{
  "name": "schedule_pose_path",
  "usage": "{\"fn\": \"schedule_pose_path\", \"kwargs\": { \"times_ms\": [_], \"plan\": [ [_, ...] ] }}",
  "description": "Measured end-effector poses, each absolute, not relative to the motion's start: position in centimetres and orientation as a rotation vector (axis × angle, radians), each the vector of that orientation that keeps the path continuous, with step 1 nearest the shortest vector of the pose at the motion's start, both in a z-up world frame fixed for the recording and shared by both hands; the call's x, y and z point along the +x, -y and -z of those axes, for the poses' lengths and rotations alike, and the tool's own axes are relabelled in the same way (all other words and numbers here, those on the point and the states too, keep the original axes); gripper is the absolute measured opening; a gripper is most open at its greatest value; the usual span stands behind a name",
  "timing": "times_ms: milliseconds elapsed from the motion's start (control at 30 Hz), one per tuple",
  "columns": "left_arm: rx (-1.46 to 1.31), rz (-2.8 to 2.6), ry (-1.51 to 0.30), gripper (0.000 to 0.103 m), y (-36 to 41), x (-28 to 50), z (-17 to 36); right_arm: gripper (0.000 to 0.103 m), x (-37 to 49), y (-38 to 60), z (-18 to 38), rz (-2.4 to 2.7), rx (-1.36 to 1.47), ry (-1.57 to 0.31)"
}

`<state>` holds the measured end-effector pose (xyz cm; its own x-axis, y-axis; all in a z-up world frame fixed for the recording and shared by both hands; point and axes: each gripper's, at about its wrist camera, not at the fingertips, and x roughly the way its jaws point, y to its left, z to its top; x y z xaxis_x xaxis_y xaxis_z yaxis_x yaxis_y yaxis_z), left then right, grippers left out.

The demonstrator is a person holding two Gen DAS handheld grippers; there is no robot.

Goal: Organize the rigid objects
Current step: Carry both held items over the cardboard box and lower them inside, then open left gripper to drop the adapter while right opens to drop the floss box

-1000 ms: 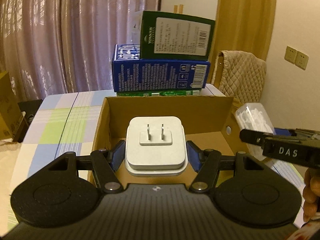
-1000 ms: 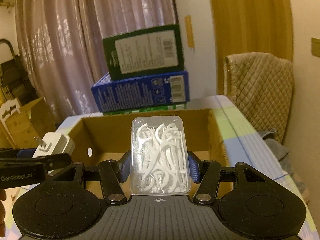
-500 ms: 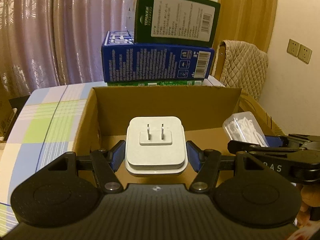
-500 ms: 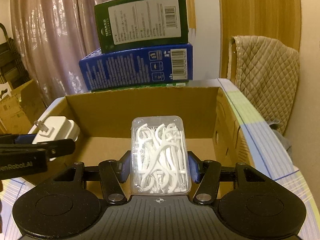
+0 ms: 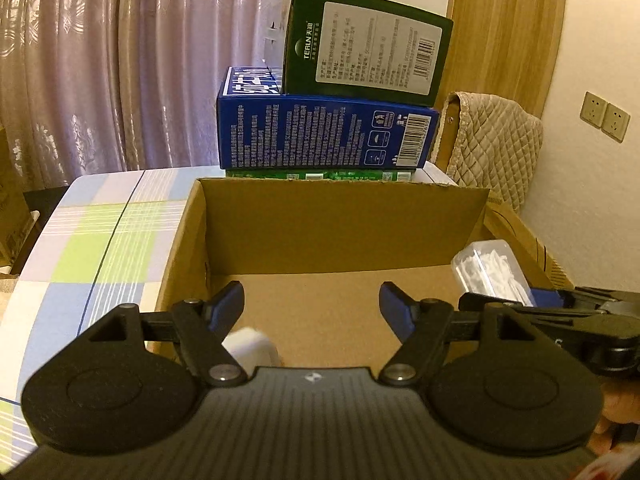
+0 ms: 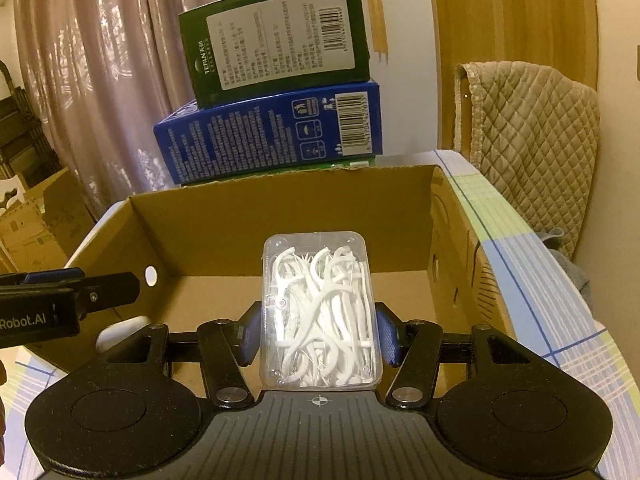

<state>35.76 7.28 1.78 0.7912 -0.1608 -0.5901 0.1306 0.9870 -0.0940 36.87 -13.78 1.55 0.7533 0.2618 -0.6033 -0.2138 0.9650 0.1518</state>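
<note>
**Release of Charger and Floss-Pick Case into the Cardboard Box**

Nearest the left wrist camera, the left gripper (image 5: 312,306) has its jaws opening, spread wide, with nothing between the blue pads. The white plug adapter (image 5: 250,346) shows as a blurred pale shape low beside the left finger, inside the cardboard box (image 5: 344,216); whether it has come to rest on the floor cannot be told. In the right wrist view a pale blur (image 6: 116,330) below the left gripper (image 6: 68,296) is probably the same adapter.

The right gripper (image 6: 318,334) holds the clear floss-pick case (image 6: 320,312) at a narrow setting, pads pressing on its two long sides, above the box floor. The same case (image 5: 490,272) appears at the right edge of the left wrist view.

Handling judgement: the case looks light, thin-walled and smooth, so it may flex or slip under a hard squeeze; the long flat sides near the middle give the best hold. The adapter looks stiff, compact and heavier; its flat side faces suit the pads, and the metal prongs should be avoided.

Farther off, stacked blue and green cartons (image 5: 328,136) stand behind the box on the checked tablecloth (image 5: 104,232).
</note>
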Motion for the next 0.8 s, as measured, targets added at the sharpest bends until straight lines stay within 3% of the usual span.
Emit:
{"fn": "schedule_pose_path", "kwargs": {
  "times_ms": [800],
  "plan": [
    [-0.065, 0.148, -0.627, 0.07, -7.6, 35.2, -2.2, 0.059, 36.3, 14.7, -3.0, -0.255, 0.114, -0.567]
  ]
}}
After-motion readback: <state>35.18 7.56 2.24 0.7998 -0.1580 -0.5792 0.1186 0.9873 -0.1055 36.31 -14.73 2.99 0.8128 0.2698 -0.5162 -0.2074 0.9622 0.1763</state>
